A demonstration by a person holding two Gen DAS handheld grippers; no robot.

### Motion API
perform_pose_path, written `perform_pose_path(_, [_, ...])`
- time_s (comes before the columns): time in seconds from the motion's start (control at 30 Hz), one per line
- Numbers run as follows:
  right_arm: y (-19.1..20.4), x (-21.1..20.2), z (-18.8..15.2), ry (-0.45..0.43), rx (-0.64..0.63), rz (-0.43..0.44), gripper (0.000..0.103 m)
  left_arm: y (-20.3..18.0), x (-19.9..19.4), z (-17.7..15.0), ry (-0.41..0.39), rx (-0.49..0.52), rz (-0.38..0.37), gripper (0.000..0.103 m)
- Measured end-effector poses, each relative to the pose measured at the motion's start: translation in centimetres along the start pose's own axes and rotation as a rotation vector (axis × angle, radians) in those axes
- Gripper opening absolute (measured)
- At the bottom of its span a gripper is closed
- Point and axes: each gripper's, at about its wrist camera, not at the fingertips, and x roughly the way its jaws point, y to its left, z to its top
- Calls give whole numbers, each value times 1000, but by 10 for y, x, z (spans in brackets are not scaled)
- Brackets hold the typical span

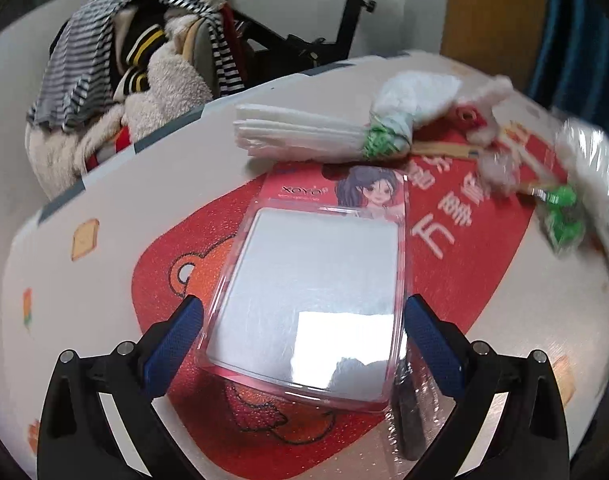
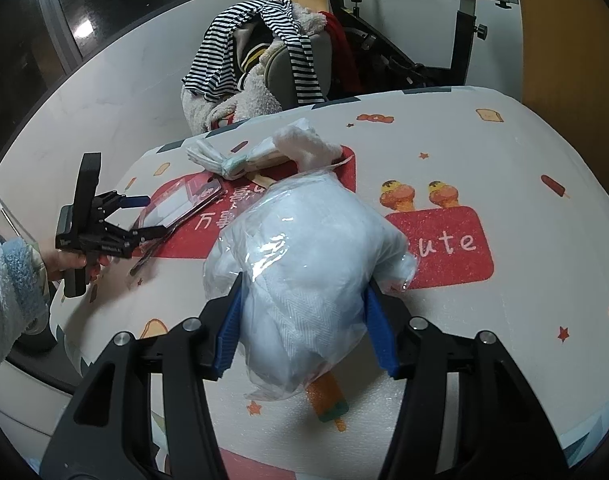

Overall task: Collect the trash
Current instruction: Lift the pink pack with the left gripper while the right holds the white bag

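Observation:
A clear blister pack (image 1: 316,280) with a pink card lies flat on the red mat. My left gripper (image 1: 300,312) straddles it, jaws open, one blue pad beside each long edge; the right wrist view shows the left gripper (image 2: 148,216) low over the pack (image 2: 180,204). My right gripper (image 2: 304,308) is shut on a clear plastic bag (image 2: 304,240) stuffed with white tissue; both pads press into its sides. That bag (image 1: 588,168) shows blurred at the right edge of the left wrist view. A folded napkin bundle (image 1: 300,132), crumpled tissue (image 1: 416,92) and wooden chopsticks (image 1: 436,148) lie beyond the pack.
A dark item in clear wrap (image 1: 408,412) lies by the left gripper's right finger. Past the table's far edge (image 1: 168,132) stand a chair heaped with clothes (image 1: 136,80) and an exercise bike (image 2: 444,40). A hand in a fluffy sleeve (image 2: 8,288) holds the left gripper.

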Motion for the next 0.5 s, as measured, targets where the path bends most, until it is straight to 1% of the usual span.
perform_pose_path(0.07, [0,0,0,-1,-2,3,56,6,-2,2,-3,-48,-29,97])
perform_pose_path(0.13, [1,-1,0,-3,-7,6,56,7,-2,3,-1,-61,-35,97])
perform_pose_path(0.17, [1,-1,0,-4,-8,7,56,5,-2,3,1,-51,-28,97])
perform_pose_path(0.2, [1,0,0,-3,-8,8,56,3,2,3,19,-32,-3,97])
perform_pose_path(0.23, [2,0,0,-3,-9,8,56,3,6,2,34,-31,1,98])
perform_pose_path(0.27, [1,-1,-1,-3,-10,8,56,6,5,1,16,-63,-7,98])
perform_pose_path(0.3, [1,-1,-1,-3,-10,8,56,7,5,1,17,-79,-4,98])
perform_pose_path(0.37, [2,-1,0,-5,-12,7,56,6,5,0,8,-79,4,98])
perform_pose_path(0.5, [1,-3,0,-8,-12,2,56,6,2,1,15,-94,-6,96])
